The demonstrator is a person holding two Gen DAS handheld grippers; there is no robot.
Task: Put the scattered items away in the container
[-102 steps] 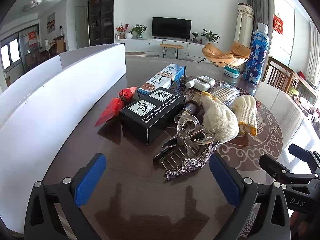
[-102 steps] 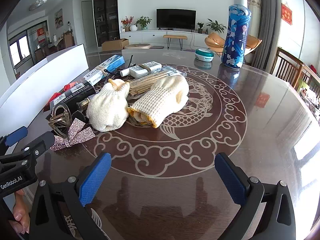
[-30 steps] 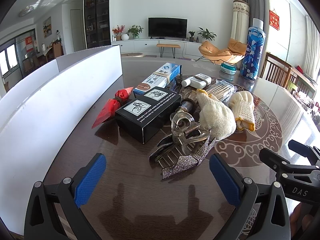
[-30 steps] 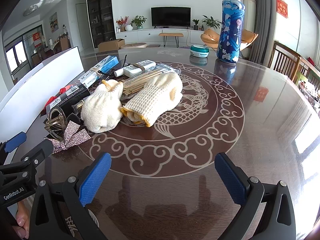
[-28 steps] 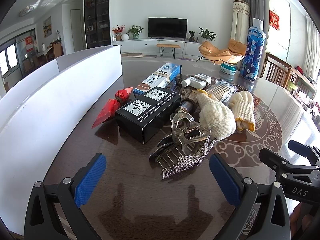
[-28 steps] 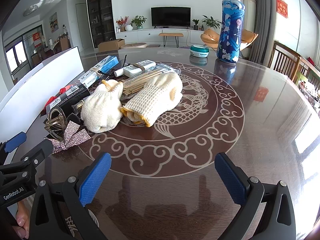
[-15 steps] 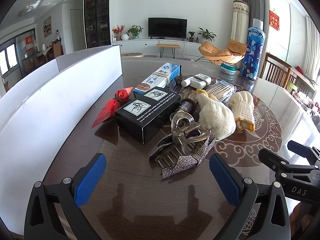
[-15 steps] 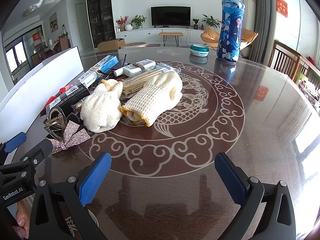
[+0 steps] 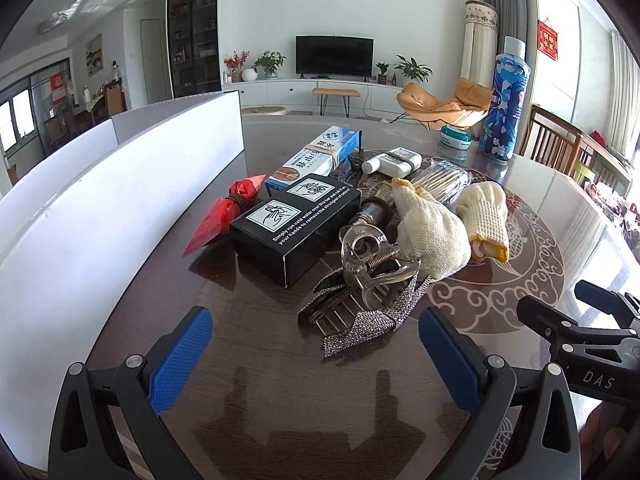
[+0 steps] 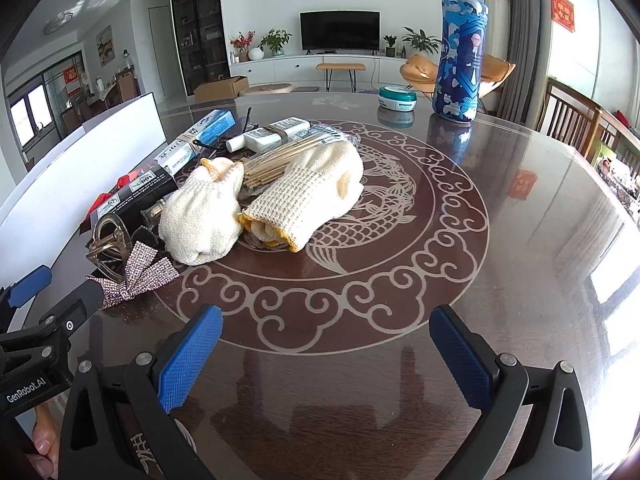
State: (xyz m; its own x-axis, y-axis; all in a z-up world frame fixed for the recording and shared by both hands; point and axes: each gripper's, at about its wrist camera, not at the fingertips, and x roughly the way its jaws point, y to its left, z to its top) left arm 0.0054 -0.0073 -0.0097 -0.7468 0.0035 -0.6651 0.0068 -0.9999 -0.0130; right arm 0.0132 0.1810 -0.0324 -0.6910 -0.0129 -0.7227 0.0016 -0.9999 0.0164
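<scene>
Nothing tidied yet: both the left hand-held gripper (image 9: 316,354) and right hand-held gripper (image 10: 326,354) gape empty; the gloves (image 10: 304,196), black box (image 9: 296,226) and hair clip (image 9: 360,292) lie mid-frame beside the white container (image 9: 100,208).

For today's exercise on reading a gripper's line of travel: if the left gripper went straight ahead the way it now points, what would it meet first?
Probably the sparkly hair clip, which lies nearest ahead of the open left gripper, just right of its centre line. The black box sits further back. Depth is uncertain.

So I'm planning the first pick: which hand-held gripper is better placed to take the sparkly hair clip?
Left, probably. The left hand-held gripper is open with the sparkly hair clip lying just ahead between its fingers. The right hand-held gripper, also open, faces bare table; the clip sits off to its left.
</scene>
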